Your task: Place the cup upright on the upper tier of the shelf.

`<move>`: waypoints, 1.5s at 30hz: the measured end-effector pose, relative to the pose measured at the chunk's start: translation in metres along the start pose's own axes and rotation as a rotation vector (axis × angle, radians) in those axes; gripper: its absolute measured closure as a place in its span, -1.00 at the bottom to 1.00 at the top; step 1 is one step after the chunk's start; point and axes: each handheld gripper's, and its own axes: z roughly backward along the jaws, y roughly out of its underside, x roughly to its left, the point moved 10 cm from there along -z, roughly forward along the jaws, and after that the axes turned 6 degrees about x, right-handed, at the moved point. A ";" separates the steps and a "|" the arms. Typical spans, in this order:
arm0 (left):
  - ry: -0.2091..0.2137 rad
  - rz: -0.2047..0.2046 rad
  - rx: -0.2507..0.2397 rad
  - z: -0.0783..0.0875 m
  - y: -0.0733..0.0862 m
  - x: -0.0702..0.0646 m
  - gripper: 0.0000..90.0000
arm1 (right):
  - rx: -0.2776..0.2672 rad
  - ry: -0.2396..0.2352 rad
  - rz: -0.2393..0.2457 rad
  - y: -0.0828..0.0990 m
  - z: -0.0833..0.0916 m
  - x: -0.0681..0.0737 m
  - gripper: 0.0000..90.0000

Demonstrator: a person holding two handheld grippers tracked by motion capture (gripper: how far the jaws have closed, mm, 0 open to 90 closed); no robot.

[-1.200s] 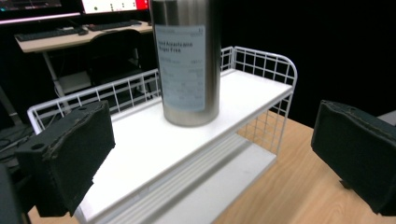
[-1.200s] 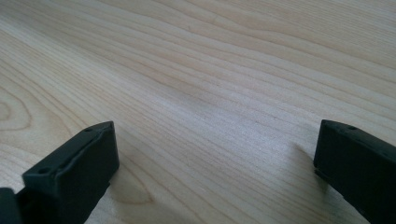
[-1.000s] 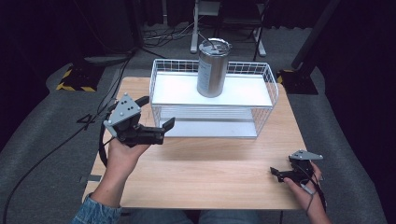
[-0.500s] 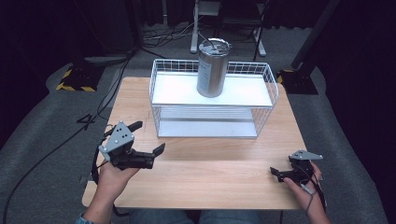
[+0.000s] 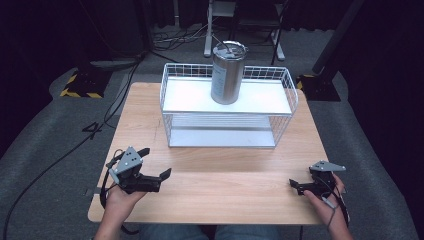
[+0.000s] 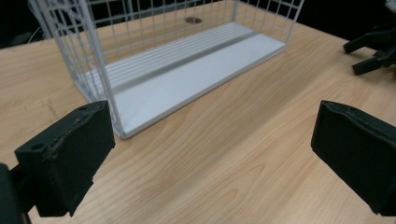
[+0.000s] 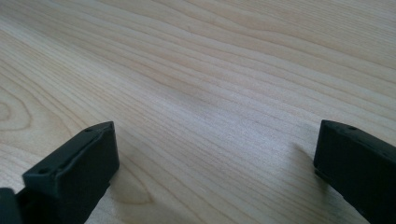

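Tools number two: left tool (image 5: 156,173) and right tool (image 5: 295,185), both released, empty, low over the counter (image 5: 225,190). One steel tumbler (image 5: 228,73) stands atop one wire rack (image 5: 280,117).

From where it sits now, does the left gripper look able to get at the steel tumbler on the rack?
Probably yes. The left gripper is open, and nothing lies on the table between it and the tumbler, which stands exposed atop the wire rack.

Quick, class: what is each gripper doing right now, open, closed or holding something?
Left gripper: open, holding nothing, low over the light wooden table.
Right gripper: open, holding nothing, low over the same table.
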 end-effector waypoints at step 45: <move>-0.105 0.027 0.374 -0.042 0.105 0.030 -0.99 | -0.001 -0.002 0.000 0.000 0.000 0.000 -0.99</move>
